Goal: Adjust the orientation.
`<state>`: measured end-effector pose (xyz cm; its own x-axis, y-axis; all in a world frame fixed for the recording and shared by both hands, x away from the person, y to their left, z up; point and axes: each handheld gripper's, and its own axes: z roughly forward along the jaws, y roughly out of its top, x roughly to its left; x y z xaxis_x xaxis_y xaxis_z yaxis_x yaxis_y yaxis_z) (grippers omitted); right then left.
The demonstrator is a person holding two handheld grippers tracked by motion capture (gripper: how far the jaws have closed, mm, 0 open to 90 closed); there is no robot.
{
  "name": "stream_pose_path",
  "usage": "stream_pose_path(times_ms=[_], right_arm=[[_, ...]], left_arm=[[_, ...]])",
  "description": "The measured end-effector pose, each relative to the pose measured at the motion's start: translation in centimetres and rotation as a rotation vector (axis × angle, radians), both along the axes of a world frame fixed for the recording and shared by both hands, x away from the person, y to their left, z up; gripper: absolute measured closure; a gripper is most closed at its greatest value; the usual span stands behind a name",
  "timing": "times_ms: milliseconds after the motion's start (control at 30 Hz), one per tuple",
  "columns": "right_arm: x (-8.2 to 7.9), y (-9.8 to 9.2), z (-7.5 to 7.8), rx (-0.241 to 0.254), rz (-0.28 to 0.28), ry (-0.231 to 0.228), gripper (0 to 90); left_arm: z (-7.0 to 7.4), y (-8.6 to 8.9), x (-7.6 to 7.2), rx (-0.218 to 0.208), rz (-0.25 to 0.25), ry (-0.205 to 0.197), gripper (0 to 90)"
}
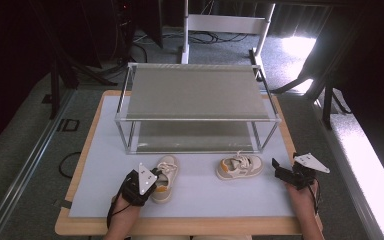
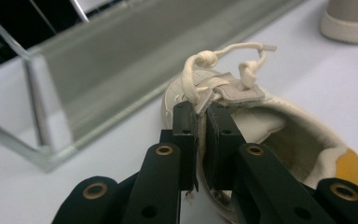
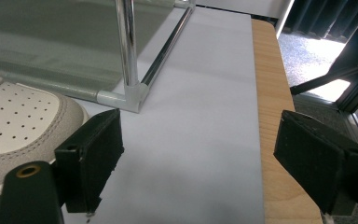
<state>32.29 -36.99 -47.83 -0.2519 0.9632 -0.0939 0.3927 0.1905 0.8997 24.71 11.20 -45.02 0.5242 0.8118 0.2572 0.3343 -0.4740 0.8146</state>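
Two small beige shoes with white laces lie on the white mat in front of a metal rack. My left gripper (image 1: 155,178) is shut on the upper edge of the left shoe (image 1: 166,176), beside its tongue. The left gripper view shows that grip (image 2: 200,117) close up, with the left shoe (image 2: 284,135) open toward me and an orange patch at its heel. The right shoe (image 1: 239,167) lies sideways just left of my right gripper (image 1: 286,168). That right gripper (image 3: 200,154) stands open and holds nothing, with the right shoe's perforated toe (image 3: 18,121) beside its left finger.
The two-level rack (image 1: 195,119) with grey shelves stands at the back of the mat, its near right leg (image 3: 128,51) just ahead of the right gripper. The wooden table edge (image 3: 272,116) runs along the right. Bare mat (image 1: 200,192) lies between the shoes.
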Motion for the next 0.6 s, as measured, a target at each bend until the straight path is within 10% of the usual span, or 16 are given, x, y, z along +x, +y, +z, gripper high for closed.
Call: stream_pose_path(times_ms=[300,600], right_arm=[[0.0,0.0,0.0,0.001,0.001,-0.001,14.8],[-0.1,-0.5,0.1,0.061,0.010,0.012,12.7]], left_arm=[[-0.2,0.1,-0.1,-0.030,-0.037,0.050,74.3],[0.2,1.8,0.5,-0.161,-0.007,0.062,33.1]])
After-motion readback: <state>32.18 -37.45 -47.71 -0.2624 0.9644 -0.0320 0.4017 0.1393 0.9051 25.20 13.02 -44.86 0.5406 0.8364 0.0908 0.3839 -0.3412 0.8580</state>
